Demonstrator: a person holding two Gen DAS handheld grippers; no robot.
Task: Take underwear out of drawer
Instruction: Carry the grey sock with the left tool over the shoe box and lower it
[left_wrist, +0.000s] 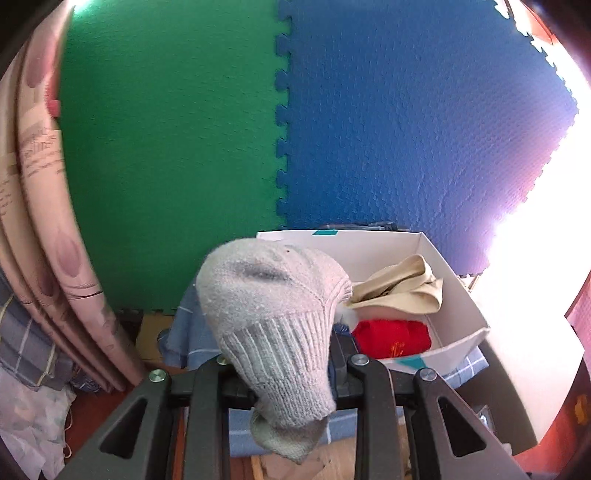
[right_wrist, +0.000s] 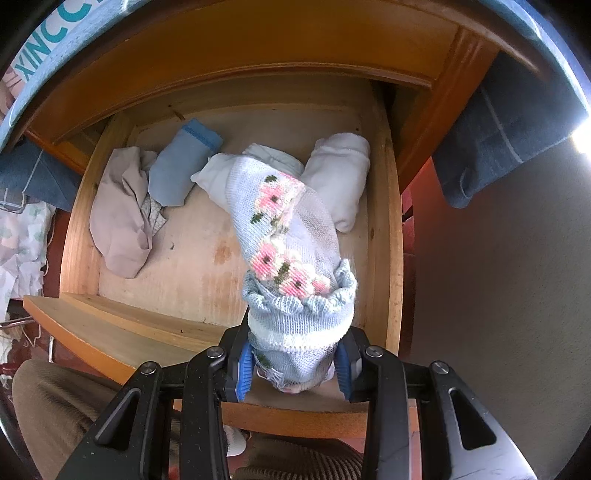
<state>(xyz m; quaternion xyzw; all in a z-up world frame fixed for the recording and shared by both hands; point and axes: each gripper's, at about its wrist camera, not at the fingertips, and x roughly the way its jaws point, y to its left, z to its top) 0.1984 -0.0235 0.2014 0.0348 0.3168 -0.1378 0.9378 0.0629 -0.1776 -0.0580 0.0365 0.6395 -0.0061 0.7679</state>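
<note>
Your left gripper (left_wrist: 291, 373) squeezes a grey sock (left_wrist: 273, 314); just past it a white box (left_wrist: 458, 291) holds a red cloth (left_wrist: 391, 338) and a tan cloth (left_wrist: 402, 286); your right gripper (right_wrist: 295, 365) squeezes a flowery sock (right_wrist: 291, 266) over the open drawer (right_wrist: 384, 229); farther in lie folded underwear (right_wrist: 341, 173) and a blue sock (right_wrist: 181, 166).

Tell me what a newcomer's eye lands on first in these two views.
In the left wrist view, a grey ribbed knit sock fills the middle, gripped in the left gripper in front of a white cardboard box and green and blue foam mats. In the right wrist view, a pale blue knit sock with pink flowers sits clamped in the right gripper above the open wooden drawer.
</note>
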